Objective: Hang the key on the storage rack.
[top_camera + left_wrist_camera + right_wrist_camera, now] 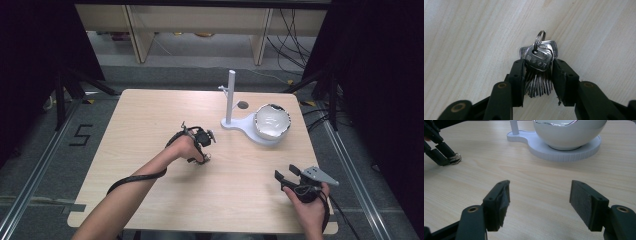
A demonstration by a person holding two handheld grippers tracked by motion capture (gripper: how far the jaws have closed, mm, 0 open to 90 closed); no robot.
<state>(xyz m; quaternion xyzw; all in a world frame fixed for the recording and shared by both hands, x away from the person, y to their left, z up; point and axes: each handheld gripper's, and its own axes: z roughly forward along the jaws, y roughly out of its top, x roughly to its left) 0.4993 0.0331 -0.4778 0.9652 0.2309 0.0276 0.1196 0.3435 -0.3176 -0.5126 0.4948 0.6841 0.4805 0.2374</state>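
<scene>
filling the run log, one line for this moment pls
left gripper: jaws shut on keys | right gripper: open, idle | bowl: on stand

Black tongs (540, 205) (brass-coloured rivets), trailing black cables.

Readable from my end: a black "5" marked on the grey floor (80, 135), about 9 o'clock off the table (150, 150). The top key of the bunch (539, 60) in the left gripper view carries stamped characters on its head, too small for me to make out. Nothing else legible.
</scene>
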